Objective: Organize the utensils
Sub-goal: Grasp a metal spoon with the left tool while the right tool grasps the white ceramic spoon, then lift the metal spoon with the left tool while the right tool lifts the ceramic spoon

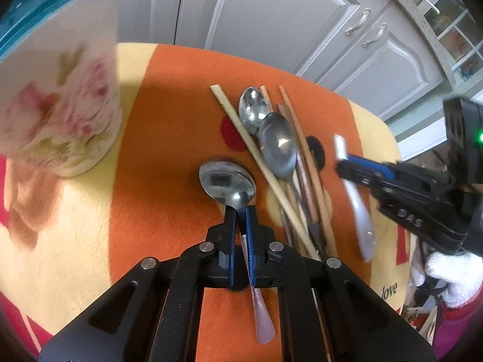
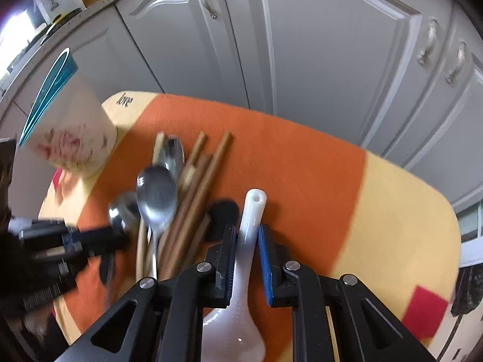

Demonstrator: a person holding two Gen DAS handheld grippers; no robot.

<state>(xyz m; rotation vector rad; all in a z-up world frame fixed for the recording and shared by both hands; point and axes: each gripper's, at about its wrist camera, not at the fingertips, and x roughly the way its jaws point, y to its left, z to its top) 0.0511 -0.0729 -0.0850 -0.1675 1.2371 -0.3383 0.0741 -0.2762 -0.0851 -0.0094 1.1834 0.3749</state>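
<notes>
Nearest the left camera, the left gripper [image 1: 240, 212] was clenched on the thin neck of a metal spoon [image 1: 227, 182], whose bowl lay face up on the orange cloth [image 1: 169, 126] and whose handle ran back between the pads. In the right wrist view, the right gripper [image 2: 247, 235] was clamped on the handle of a white ceramic spoon [image 2: 241, 271], with the bowl toward the camera and the holed end pointing away. Between the 2 grippers lay the rest of the pile: 2 more metal spoons [image 1: 276, 147] and a bundle of chopsticks [image 1: 305, 163], crossing one another. The likely home for them, a flowered cup [image 1: 60, 105], stood upright at the left edge of the cloth, well apart from the pile. To do the lift well, each spoon probably needed raising straight up before any sideways move, so the bowls would not drag the chopsticks. The metal spoon was held close to its bowl, so it might pivot; a slow, steady carry seemed wise. The left hand, nearer the cup, should perhaps go first to avoid the 2 tools crossing.
</notes>
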